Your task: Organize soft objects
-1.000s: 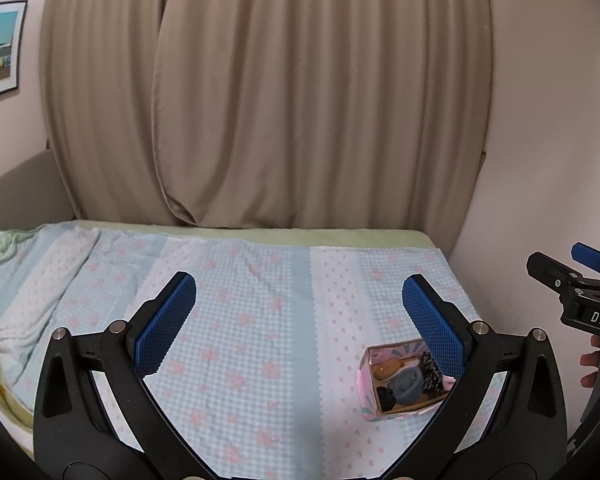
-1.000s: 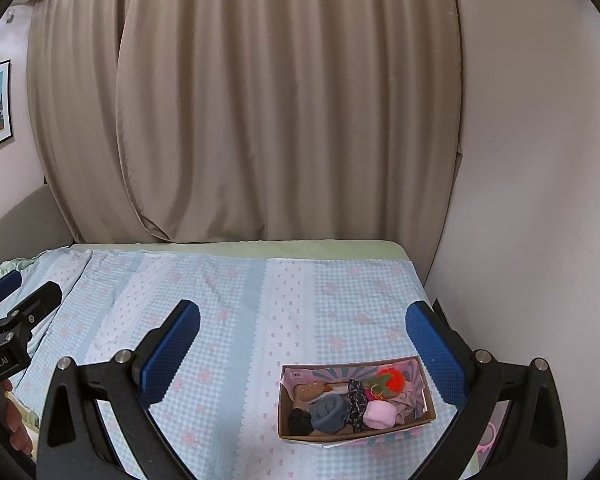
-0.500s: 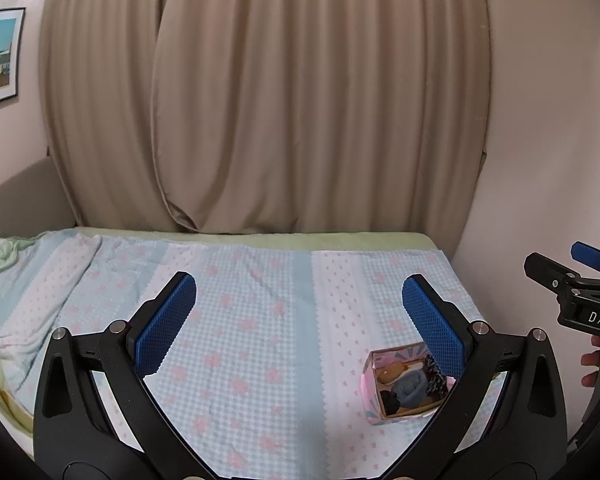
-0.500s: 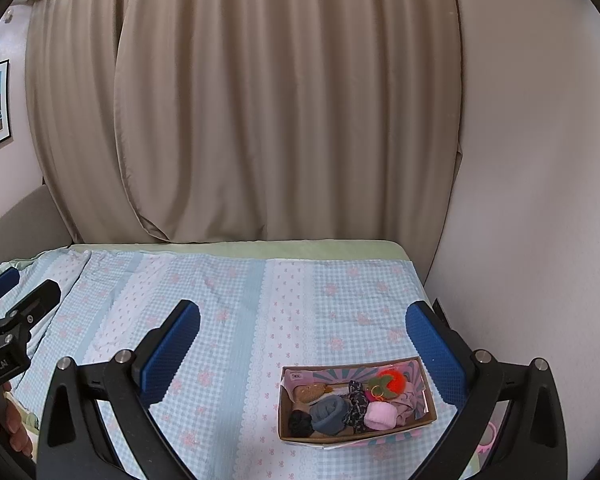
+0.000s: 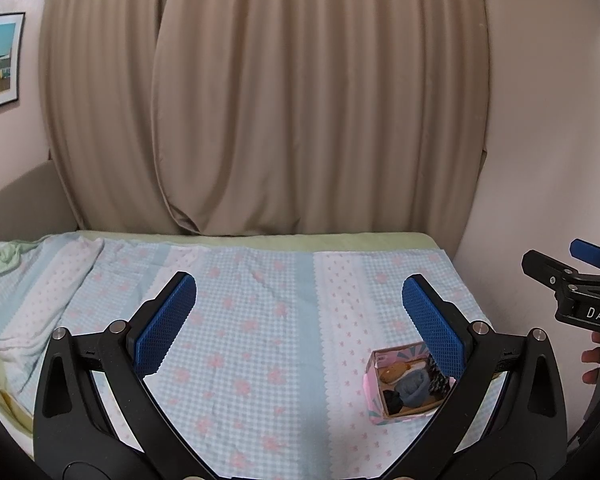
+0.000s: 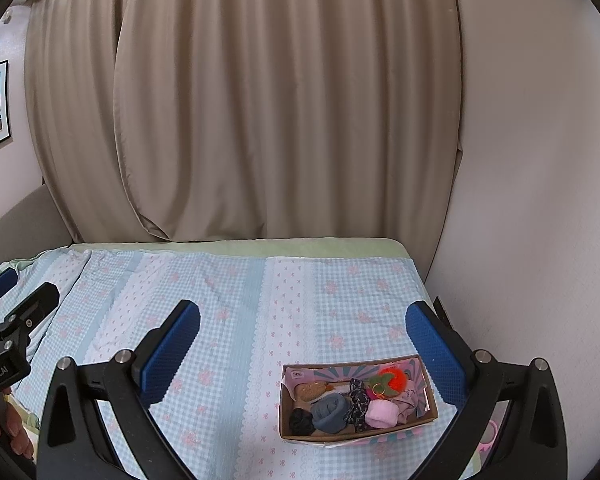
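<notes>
- Left wrist view: the left gripper point(image 5: 300, 312) hangs above the bed point(image 5: 260, 344), spread wide, nothing between its blue pads point(image 5: 166, 326).
- Right wrist view: the right gripper point(image 6: 302, 344) is spread wide too, empty, hovering over the same checked blanket point(image 6: 236, 304).
- The box point(image 6: 428, 420) sits on the blanket near the bed's right edge, low between the right gripper's fingers, closer to the right one.
- Inside it, packed together: a grey roll point(image 6: 330, 412), a black scrunchie point(image 6: 300, 422), a pink roll point(image 6: 382, 414), a brown plush point(image 6: 312, 390), a red-and-green toy point(image 6: 386, 378).
- Beyond the bed, beige curtains point(image 6: 260, 120); a bare wall point(image 6: 540, 180) runs beside the box.
</notes>
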Motion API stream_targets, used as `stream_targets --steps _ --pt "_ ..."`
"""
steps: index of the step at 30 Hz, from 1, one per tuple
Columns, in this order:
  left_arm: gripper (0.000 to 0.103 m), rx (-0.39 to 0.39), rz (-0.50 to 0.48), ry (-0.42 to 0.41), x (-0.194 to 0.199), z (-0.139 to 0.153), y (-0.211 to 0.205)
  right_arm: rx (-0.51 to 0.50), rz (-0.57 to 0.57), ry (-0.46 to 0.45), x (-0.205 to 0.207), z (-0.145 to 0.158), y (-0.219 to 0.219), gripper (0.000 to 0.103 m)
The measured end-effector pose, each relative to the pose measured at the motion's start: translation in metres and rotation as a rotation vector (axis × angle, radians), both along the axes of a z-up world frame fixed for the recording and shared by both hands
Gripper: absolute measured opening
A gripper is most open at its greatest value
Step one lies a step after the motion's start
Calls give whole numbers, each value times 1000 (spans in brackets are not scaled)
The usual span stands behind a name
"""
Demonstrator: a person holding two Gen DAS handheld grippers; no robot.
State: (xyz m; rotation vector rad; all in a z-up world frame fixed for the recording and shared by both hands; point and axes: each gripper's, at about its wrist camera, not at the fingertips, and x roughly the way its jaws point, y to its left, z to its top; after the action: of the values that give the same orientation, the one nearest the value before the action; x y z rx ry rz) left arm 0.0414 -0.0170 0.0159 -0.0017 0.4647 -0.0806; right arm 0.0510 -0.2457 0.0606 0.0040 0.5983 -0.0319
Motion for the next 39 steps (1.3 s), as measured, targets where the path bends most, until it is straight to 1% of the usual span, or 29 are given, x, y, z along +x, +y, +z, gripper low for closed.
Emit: stream_targets --steps 21,28,32,39 --pt "103 -2 -1 -1 0 -2 2 -3 -3 -2 -1 0 1 103" --pt "103 -1 15 0 0 -1 2 -3 -4 -2 -1 0 2 103" --pt "103 12 23 -18 -3 1 1 -3 -4 -2 -1 0 2 103" --pt "103 1 36 -40 -7 3 3 0 -4 -2 0 -1 2 103"
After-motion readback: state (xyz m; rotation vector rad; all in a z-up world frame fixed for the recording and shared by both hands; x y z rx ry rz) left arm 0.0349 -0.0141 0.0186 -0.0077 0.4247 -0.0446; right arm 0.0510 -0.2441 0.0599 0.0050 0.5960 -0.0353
